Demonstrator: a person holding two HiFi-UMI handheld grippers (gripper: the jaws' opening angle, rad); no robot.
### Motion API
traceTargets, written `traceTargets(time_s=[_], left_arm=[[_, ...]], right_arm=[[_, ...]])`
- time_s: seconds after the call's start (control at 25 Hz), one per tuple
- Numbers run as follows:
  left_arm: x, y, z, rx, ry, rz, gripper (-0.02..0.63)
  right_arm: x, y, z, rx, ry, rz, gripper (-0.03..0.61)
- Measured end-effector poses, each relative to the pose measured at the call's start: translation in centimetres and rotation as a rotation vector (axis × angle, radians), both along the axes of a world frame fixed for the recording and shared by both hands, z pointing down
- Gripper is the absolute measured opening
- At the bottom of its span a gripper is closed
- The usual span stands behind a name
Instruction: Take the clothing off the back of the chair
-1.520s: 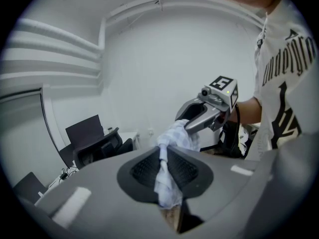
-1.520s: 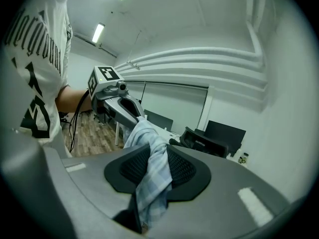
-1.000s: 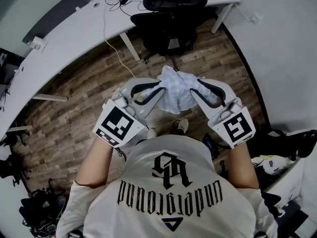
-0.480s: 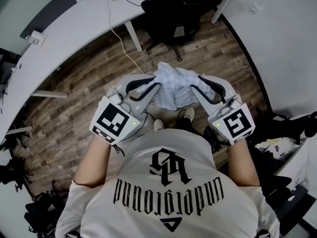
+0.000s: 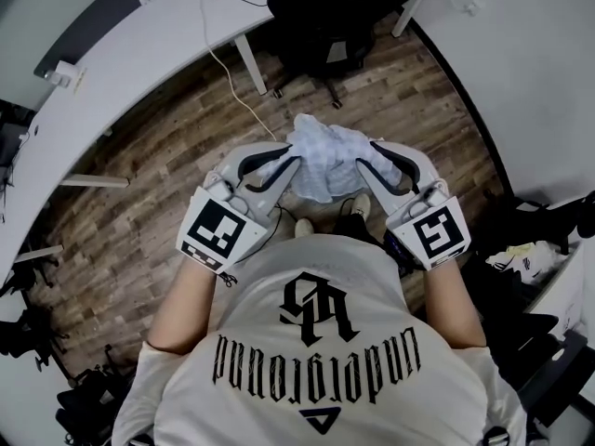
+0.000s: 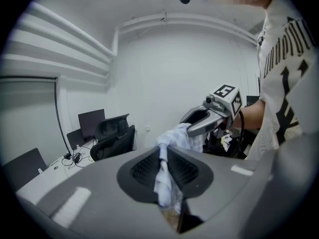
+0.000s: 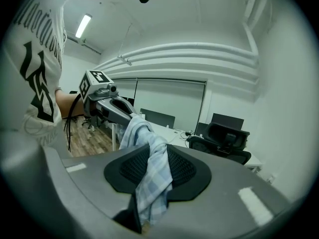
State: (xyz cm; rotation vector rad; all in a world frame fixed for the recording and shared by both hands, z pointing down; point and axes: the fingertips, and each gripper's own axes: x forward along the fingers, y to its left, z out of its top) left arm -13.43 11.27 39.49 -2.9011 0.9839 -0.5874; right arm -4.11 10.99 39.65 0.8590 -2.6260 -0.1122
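Gripping clothing (image 5: 325,156) with left tool (image 5: 294,163) and right tool (image 5: 362,166), each clamped on one end, to hold it clear of chair (image 5: 321,21) ahead.

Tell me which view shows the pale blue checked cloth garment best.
Head view: the whole bunched pale blue checked cloth garment shows, held between left gripper and right gripper. Each gripper view shows mostly a strip pinched in its own jaws.

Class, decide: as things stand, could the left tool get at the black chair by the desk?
Probably not yet. The left tool is shut on the cloth, shared with the right tool, and the chair stands well off across bare floor.
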Motion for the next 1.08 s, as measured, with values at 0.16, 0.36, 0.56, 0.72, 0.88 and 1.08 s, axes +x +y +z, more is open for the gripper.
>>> traceTargets(time_s=[0.16, 0.36, 0.56, 0.72, 0.88, 1.08], left_arm=[[-0.3, -0.1, 0.4, -0.012, 0.011, -0.007, 0.087], [-0.2, 0.0, 0.3, -0.004, 0.017, -0.014, 0.087], [-0.3, 0.0, 0.2, -0.001, 0.021, -0.015, 0.087], [-0.2, 0.0, 0.1, 0.000, 0.028, -0.014, 0.087], [0.3, 0.1, 0.0, -0.001, 0.032, -0.009, 0.087], [1.4, -0.4, 0.0, -0.003, 0.039, -0.005, 0.087]], right_arm=[[-0.4, -0.1, 0.2, 0.007, -0.005, 0.006, 0.109], [-0.3, 0.1, 0.2, 0.012, -0.014, 0.009, 0.109], [-0.4, 0.2, 0.0, 0.022, -0.012, 0.008, 0.109], [-0.3, 0.2, -0.2, 0.028, -0.011, 0.010, 0.109], [0.3, 0.3, -0.3, 0.027, -0.007, 0.018, 0.109], [1.5, 0.0, -0.4, 0.027, -0.011, 0.028, 0.109]])
